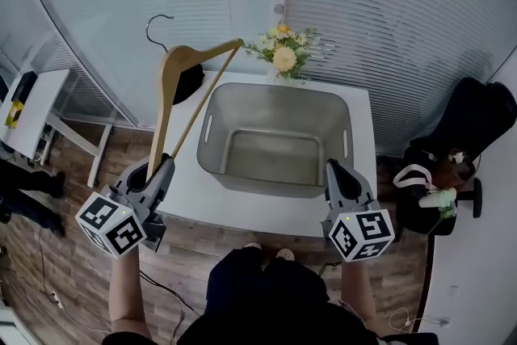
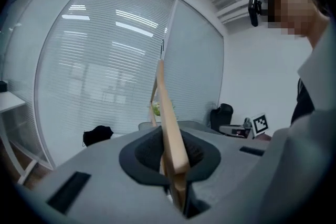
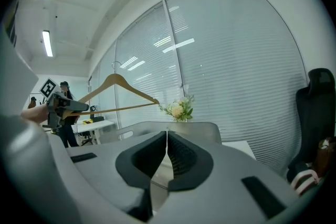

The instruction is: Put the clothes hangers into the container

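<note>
A wooden clothes hanger [image 1: 174, 89] with a metal hook stands up in the air left of the grey container [image 1: 275, 137]. My left gripper [image 1: 157, 166] is shut on one end of the hanger, whose wood [image 2: 170, 128] runs up from between the jaws. The hanger [image 3: 115, 92] also shows at the left of the right gripper view, held by the other gripper. My right gripper [image 1: 338, 174] is shut and empty, hovering at the container's near right corner. The container holds nothing that I can see.
The container sits on a white table [image 1: 202, 190] with a flower bouquet [image 1: 283, 52] at its back edge. A black bag [image 1: 190, 81] lies at the table's far left. A black chair [image 1: 477, 125] stands to the right, a white desk [image 1: 36, 105] to the left.
</note>
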Action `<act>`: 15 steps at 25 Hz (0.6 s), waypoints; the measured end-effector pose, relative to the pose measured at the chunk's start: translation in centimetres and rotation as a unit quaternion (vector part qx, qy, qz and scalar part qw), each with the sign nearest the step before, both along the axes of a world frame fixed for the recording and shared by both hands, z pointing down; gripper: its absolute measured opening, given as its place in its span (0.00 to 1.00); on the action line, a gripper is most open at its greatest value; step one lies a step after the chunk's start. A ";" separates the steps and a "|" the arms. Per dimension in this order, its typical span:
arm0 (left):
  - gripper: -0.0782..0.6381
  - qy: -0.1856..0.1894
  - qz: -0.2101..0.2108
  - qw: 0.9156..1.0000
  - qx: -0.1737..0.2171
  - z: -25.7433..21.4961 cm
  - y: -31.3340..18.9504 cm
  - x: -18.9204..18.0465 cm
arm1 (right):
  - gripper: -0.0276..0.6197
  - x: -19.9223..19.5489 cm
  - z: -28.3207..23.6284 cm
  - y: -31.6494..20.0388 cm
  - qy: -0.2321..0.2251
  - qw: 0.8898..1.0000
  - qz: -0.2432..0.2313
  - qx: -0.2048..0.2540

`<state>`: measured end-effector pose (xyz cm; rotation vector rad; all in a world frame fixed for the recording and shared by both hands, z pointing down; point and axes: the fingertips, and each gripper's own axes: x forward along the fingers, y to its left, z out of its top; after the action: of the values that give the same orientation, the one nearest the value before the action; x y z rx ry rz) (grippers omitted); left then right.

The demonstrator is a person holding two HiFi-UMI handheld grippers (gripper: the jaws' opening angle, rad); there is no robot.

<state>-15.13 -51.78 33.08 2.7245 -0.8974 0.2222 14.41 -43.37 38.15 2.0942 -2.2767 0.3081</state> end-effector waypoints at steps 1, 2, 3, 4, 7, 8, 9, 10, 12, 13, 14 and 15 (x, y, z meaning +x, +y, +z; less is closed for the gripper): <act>0.16 0.002 0.015 1.000 -0.004 -0.2 0.5 0.3 | 0.09 0.0 0.0 0.0 0.000 1.000 -0.001 0.000; 0.16 0.004 0.029 1.000 -0.009 -0.3 0.9 0.6 | 0.09 0.1 0.1 0.0 -0.001 1.000 -0.001 0.000; 0.16 0.007 0.043 0.999 -0.013 -0.4 1.4 0.8 | 0.09 0.1 0.1 0.1 -0.002 1.000 0.000 0.000; 0.16 0.011 0.054 0.998 -0.019 -0.4 1.7 1.0 | 0.09 0.1 0.2 0.1 -0.003 1.000 0.000 0.000; 0.16 0.020 0.078 0.996 -0.038 -0.6 2.4 1.6 | 0.09 0.2 0.1 0.2 -0.008 1.000 0.000 0.003; 0.16 0.021 0.085 0.995 -0.046 -0.6 2.6 1.8 | 0.09 0.3 0.1 0.2 -0.009 1.000 0.001 0.004; 0.16 0.022 0.093 0.994 -0.055 -0.5 2.7 2.1 | 0.09 0.4 0.0 0.2 -0.010 1.000 0.002 0.004; 0.16 0.023 0.103 0.992 -0.065 -0.4 2.9 2.3 | 0.09 0.4 0.0 0.2 -0.010 1.000 0.003 0.004; 0.16 0.022 0.125 0.988 -0.088 0.1 3.3 2.9 | 0.09 0.5 -0.1 0.3 -0.011 1.000 0.005 0.005; 0.16 0.020 0.137 0.985 -0.099 0.4 3.5 3.2 | 0.09 0.5 -0.1 0.3 -0.011 1.000 0.006 0.006; 0.16 0.018 0.147 0.983 -0.112 0.8 3.7 3.5 | 0.09 0.6 -0.1 0.4 -0.011 1.000 0.008 0.005; 0.16 0.016 0.156 0.979 -0.126 1.2 3.8 3.8 | 0.09 0.7 0.0 0.5 -0.011 1.000 0.009 0.005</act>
<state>-11.37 -47.97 34.27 2.6049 -0.3950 0.3271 15.12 -42.90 38.16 2.1264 -2.2779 0.3240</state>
